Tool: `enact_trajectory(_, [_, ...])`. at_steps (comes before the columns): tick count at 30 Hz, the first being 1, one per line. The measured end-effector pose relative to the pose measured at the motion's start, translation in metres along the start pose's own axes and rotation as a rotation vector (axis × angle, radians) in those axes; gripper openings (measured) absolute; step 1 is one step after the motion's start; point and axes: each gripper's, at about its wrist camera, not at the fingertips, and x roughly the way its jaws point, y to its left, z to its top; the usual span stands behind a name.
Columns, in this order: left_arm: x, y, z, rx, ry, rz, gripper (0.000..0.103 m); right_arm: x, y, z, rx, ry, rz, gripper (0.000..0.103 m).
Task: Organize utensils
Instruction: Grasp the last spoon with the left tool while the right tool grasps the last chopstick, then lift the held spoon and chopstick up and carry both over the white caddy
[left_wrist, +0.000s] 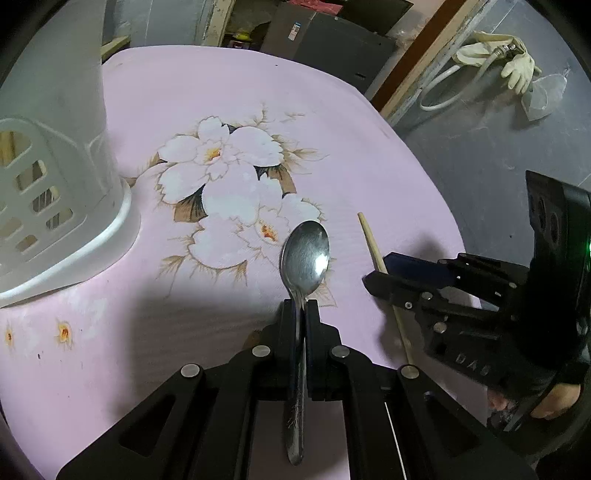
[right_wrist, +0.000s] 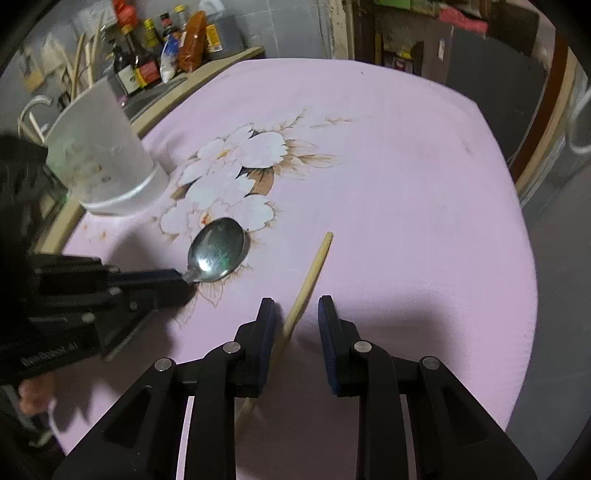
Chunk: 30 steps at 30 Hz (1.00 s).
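Up close, the spoon (left_wrist: 305, 258) is plain polished metal, its oval bowl catching a bright glare and facing up over the cloth (left_wrist: 332, 140). Its handle is thin and flat, with a scuffed, darker end that runs back between the black linkages of the left gripper (left_wrist: 301, 306). That gripper is clamped on the spoon just behind the bowl, at the neck, pads pressed tight against the metal from both sides. The bowl sticks out ahead of the fingertips, over the edge of the printed white flowers (left_wrist: 221, 173) on the pink cloth; whether it rests on the cloth or hangs just above it is hard to tell.

Just right of the spoon lies a chopstick (right_wrist: 308, 280), pale wood, slim and straight, flat on the cloth and angled slightly. The right gripper (right_wrist: 295, 317) stands over its near half with jaws parted. The chopstick runs up between the blue pads, close against the left one and clear of the right one, so nothing is gripped.

Both grippers tilt steeply down toward the table, side by side and near each other. A fingertip shows under each handle. A white holder (left_wrist: 62, 177) with cut-out slots stands on the cloth, left of the spoon.
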Motion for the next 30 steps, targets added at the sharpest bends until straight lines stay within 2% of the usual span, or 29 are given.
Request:
enact_trajectory(2, [-0.002,-0.003,-0.002,0.015,0.004,0.019,0.003,0.001,0.003,-0.001,-0.014,-0.009,-0.021,0.022])
enact_trajectory(4, [-0.001,-0.008,0.0,0.025,0.012,0.035,0.002,0.001,0.0,-0.001,0.008,-0.016,-0.009,0.011])
enact_trajectory(5, [-0.002,-0.009,-0.001,0.022,0.008,0.039,0.002,0.001,-0.003,-0.001,0.028,-0.018,0.003,0.009])
enact_trajectory(7, [-0.004,-0.01,-0.002,0.02,-0.011,0.035,0.001,0.001,-0.009,0.0,0.074,-0.014,0.038,0.005])
enact_trajectory(10, [-0.011,-0.01,-0.007,0.011,-0.068,0.013,0.0,-0.002,-0.023,0.0,0.161,-0.036,0.126,0.003])
enact_trajectory(13, [-0.022,-0.012,-0.015,0.026,-0.142,0.033,0.0,-0.01,-0.03,-0.006,0.223,-0.125,0.194,0.003])
enact_trajectory(18, [-0.046,-0.015,-0.029,0.044,-0.314,0.067,0.0,-0.037,-0.015,-0.022,0.185,-0.382,0.249,0.003])
enact_trajectory(22, [-0.059,-0.019,-0.032,0.045,-0.446,0.082,0.0,-0.054,0.005,-0.028,0.135,-0.561,0.229,0.003])
enact_trajectory(25, [-0.07,-0.021,-0.03,0.04,-0.556,0.094,0.0,-0.07,0.021,-0.029,0.074,-0.694,0.183,0.003])
enact_trajectory(30, [-0.094,-0.012,-0.025,0.039,-0.649,0.102,0.0,-0.091,0.044,-0.019,0.006,-0.868,0.178,0.003])
